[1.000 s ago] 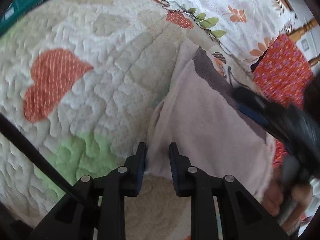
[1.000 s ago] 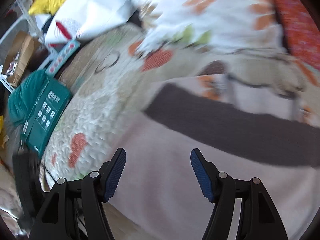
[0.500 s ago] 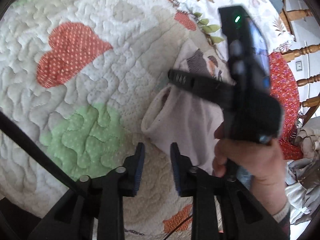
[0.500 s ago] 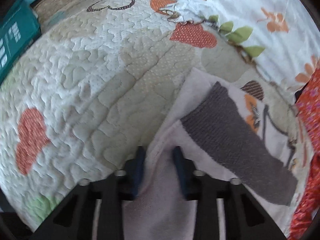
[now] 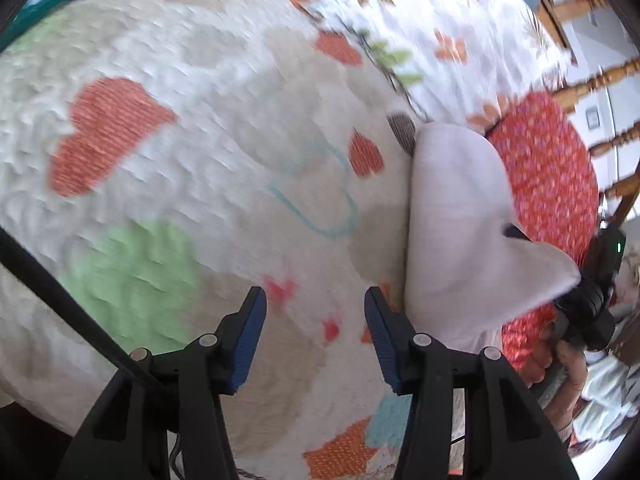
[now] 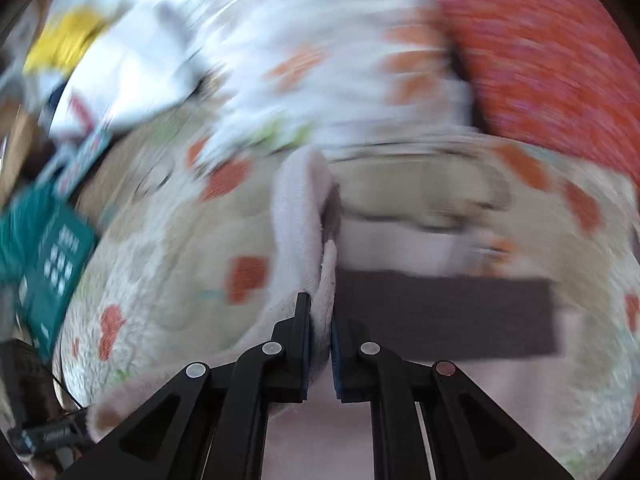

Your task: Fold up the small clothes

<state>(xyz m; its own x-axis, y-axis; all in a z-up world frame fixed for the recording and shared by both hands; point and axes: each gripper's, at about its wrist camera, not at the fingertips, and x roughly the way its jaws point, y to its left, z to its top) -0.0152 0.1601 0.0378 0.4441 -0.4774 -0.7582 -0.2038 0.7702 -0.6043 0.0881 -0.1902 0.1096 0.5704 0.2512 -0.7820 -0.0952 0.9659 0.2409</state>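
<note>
A small pale pink garment with a dark grey band lies on a quilted bedspread with hearts. My right gripper is shut on the garment's pink edge and holds a fold of it lifted over the rest. In the left wrist view the lifted fold hangs from the right gripper at the right. My left gripper is open and empty above the bedspread, just left of the garment.
A red patterned cushion and a floral pillow lie beyond the garment. A teal box sits at the bed's left edge, with a white bag and yellow item behind. A wooden bed frame stands at the right.
My left gripper has opened and let go of the garment. My right gripper has closed on the pink edge and carried it up and to the right, folding the cloth over.
</note>
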